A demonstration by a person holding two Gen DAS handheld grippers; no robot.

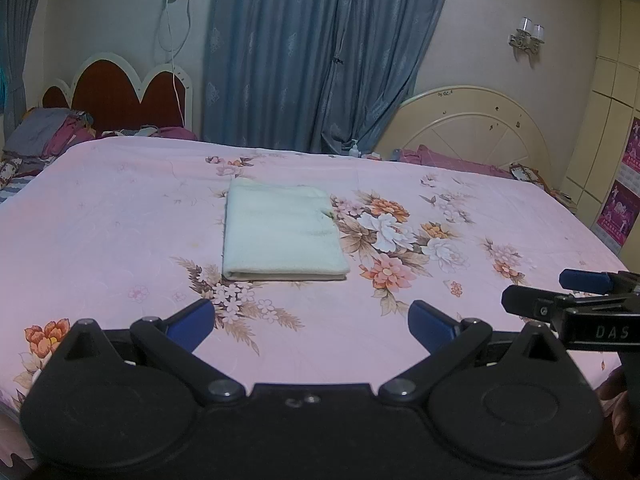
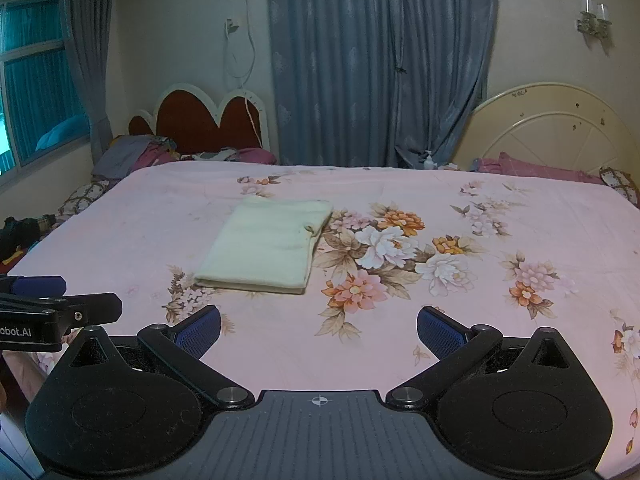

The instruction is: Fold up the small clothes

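Fingers (image 1: 192, 322) apart, towel (image 1: 282, 234) beyond, unobstructed

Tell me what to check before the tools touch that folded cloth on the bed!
1. Left tool open: ok, jaws spread wide.
2. Right tool open: ok, jaws spread wide.
3. Both tools empty: ok, nothing between the fingers.
4. Cloth flat on the bed sheet: ok; it lies already folded, with layered edges nearest the tools.
5. Cloth free of other things: ok, nothing rests on it.
6. Fold neat all round: cannot tell; a small pucker shows at the right edge, and the far side is hard to see.
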